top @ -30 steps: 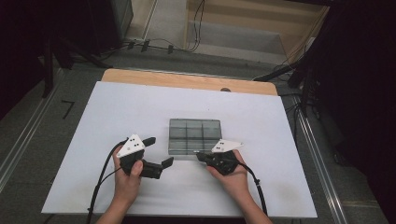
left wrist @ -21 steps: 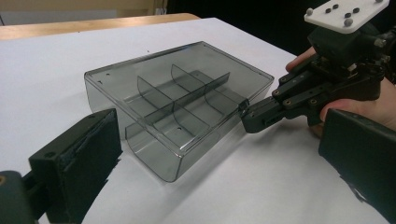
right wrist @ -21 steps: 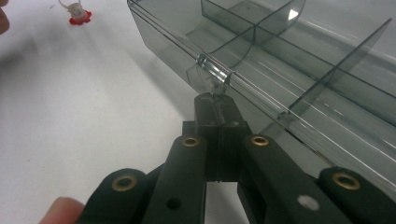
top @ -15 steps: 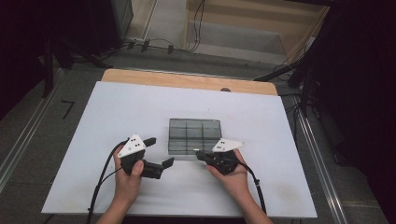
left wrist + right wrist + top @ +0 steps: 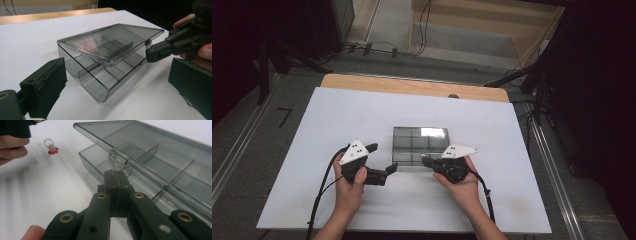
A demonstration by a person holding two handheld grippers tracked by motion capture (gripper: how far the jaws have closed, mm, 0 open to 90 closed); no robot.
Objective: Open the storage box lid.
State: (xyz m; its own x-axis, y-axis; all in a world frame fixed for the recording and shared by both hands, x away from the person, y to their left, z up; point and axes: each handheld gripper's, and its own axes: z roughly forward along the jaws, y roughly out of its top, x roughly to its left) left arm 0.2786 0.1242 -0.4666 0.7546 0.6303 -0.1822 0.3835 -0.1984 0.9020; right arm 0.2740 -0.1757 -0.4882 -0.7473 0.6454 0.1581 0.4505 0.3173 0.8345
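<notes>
Sitting near the middle of the white table (image 5: 492, 125), closer to the person's edge, is a smoky, see-through plastic box (image 5: 419, 146), flat and rectangular, with thin dividers that split its tray into compartments. Its hinged lid (image 5: 110, 42) is smooth and glossy, raised at the front and tilted up, and catches a bright glare in the high view. The box's long side runs left to right across the table, and its opening front faces the person.

The right gripper (image 5: 428, 162), matte black with brass-coloured rivets, has its jaws pinched together on the small clear round tab (image 5: 116, 163) at the lid's front edge. The left gripper (image 5: 390, 168) is held just off the box's front left corner, its blocky jaws (image 5: 44, 87) spread wide with nothing between them.

A tiny clear ring with a red base (image 5: 51, 147) lies on the table beyond the box in the right gripper view, too blurred to make out further. The lid's glare hides what the compartments hold. Both forearms are cut off by the bottom of the high view.
</notes>
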